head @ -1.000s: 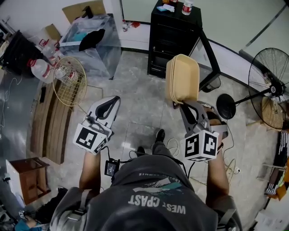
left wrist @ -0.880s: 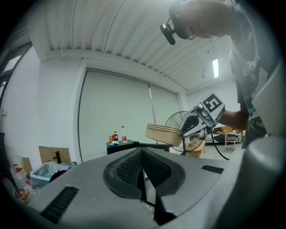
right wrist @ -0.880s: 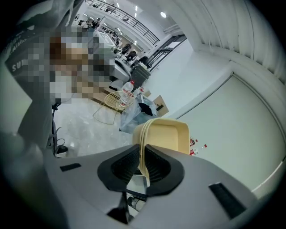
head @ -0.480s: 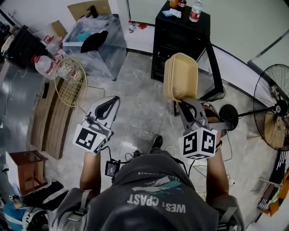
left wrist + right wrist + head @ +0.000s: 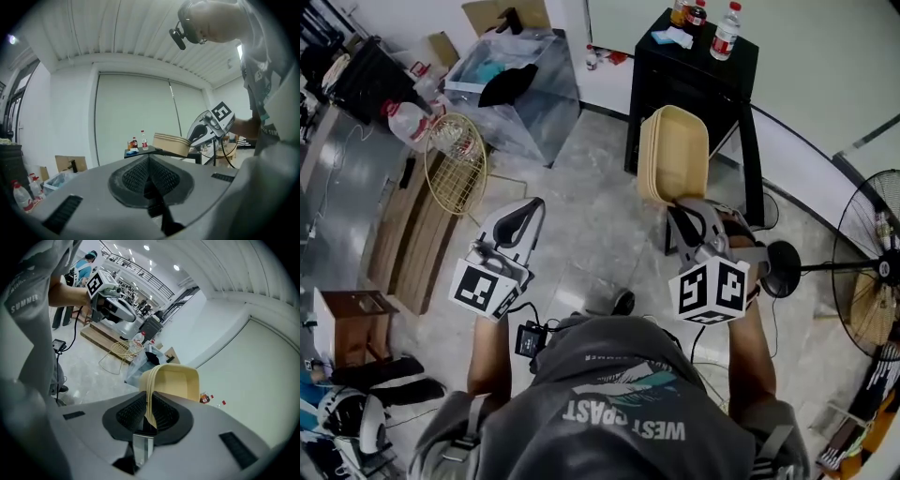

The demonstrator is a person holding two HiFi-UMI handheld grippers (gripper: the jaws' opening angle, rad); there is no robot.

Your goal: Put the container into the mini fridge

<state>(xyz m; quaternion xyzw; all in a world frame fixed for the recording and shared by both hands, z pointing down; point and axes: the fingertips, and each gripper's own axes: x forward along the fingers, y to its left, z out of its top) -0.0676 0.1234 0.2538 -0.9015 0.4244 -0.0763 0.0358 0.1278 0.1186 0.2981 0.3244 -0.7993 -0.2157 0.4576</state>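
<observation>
In the head view the right claw [image 5: 680,202] holds the beige container [image 5: 673,155], whose long axis points ahead at the black mini fridge [image 5: 712,75] just beyond. The left claw [image 5: 525,214] hangs farther off. The left gripper view shows jaws together on nothing. The right gripper view shows jaws pinched on the container's rim.

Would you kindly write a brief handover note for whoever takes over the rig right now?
Left gripper: shut, empty, held off to the side.
Right gripper: shut on the rim of the beige container, which is held up in the air.
Mini fridge: black, just ahead, bottles on top; its door looks open.
Done: container picked up.
Left: carry it to the fridge, set it inside, release.
</observation>
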